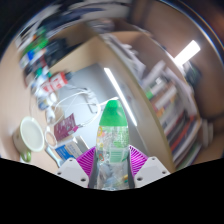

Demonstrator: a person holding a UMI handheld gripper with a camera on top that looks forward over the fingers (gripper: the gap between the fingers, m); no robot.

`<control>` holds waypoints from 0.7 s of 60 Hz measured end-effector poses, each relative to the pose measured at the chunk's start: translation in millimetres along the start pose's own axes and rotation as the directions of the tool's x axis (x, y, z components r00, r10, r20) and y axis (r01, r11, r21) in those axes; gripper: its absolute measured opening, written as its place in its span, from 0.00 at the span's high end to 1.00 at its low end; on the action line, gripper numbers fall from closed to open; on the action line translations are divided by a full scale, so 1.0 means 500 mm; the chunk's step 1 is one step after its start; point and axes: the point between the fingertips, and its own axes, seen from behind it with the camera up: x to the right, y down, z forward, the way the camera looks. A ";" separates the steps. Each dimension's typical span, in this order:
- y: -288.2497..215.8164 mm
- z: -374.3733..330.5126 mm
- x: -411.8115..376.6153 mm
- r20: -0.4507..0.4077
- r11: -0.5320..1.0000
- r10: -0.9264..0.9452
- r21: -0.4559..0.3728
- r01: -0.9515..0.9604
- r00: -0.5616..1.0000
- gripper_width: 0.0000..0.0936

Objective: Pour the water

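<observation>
A clear plastic bottle (112,140) with a green cap (113,107) and a green label stands upright between my fingers. My gripper (111,164) is shut on the bottle, its purple pads (88,160) pressing on the body from both sides. The bottle is lifted, tilted with the view, and its lower part is hidden between the fingers. A white cup (33,134) stands on the table off beyond the left finger. A glass jug or pitcher (72,105) with a thin handle stands further back, to the left of the bottle's cap.
A red and white packet (66,126) lies near the cup. The table (50,100) is crowded with several bottles and boxes along its far side. Shelves (165,95) with goods rise beyond the right finger, under a ceiling light (188,52).
</observation>
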 end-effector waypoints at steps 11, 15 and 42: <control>0.129 -0.010 -0.012 0.052 0.681 0.731 -0.120 -0.722 0.681 0.51; 0.185 -0.012 -0.055 0.065 0.589 0.807 -0.177 -0.789 0.587 0.51; 0.368 -0.025 -0.134 -0.018 0.437 0.893 -0.198 -0.877 0.449 0.51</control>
